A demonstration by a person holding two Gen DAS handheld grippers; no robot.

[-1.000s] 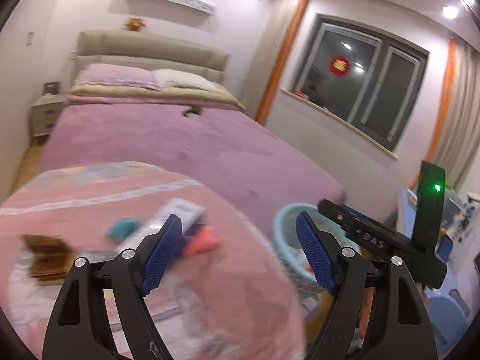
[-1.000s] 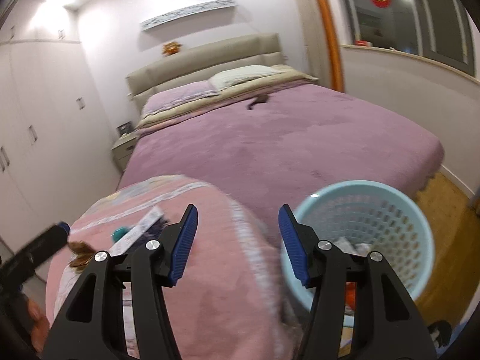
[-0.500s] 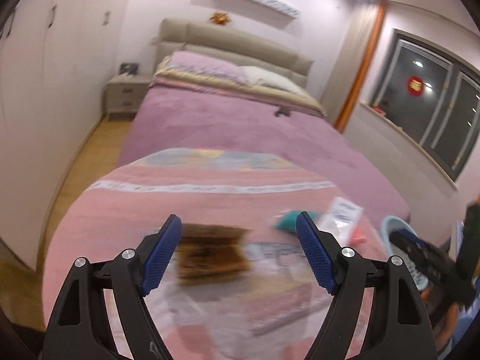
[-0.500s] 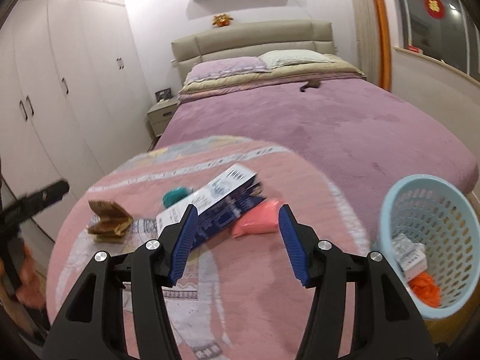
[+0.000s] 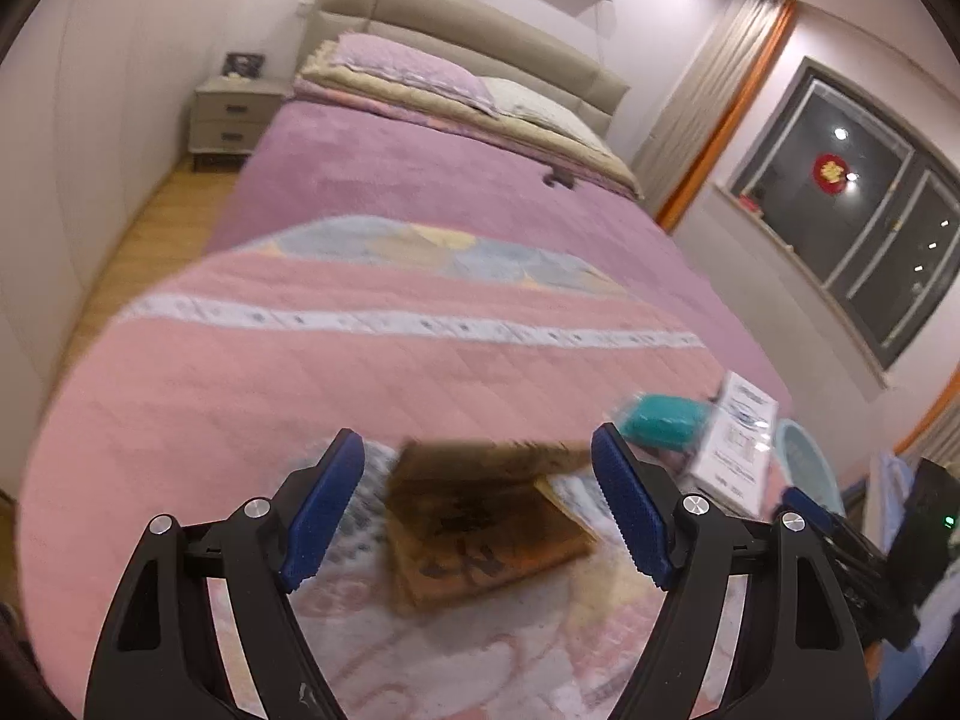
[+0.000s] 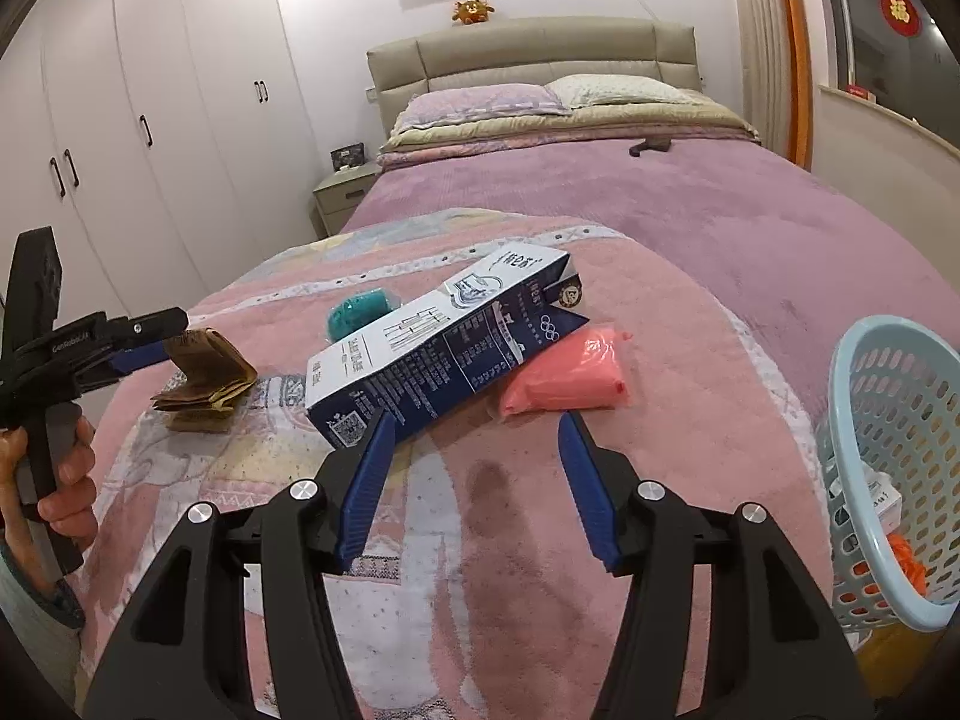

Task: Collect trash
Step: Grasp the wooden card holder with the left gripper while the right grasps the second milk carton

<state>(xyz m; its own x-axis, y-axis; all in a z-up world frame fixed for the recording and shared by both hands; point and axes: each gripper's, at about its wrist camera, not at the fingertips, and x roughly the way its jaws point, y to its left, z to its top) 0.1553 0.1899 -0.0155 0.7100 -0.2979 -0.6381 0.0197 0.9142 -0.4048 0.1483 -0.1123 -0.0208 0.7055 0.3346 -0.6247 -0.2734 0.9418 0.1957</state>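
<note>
Pink quilt (image 6: 540, 510) strewn with trash; left gripper (image 5: 477, 507) wide, just narrowing, empty, brown packet (image 5: 480, 534) framed — closing needed. Right gripper (image 6: 477, 480) half-spread, empty, near carton (image 6: 438, 348); basket (image 6: 888, 480) alongside.

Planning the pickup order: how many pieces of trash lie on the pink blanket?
4: brown wrapper at left, teal wad behind the blue-white carton at centre, pink packet right of it. None seems hidden.

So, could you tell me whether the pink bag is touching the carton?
Touching: the right wrist view shows the pink bag tucked against the carton with no gap.
</note>
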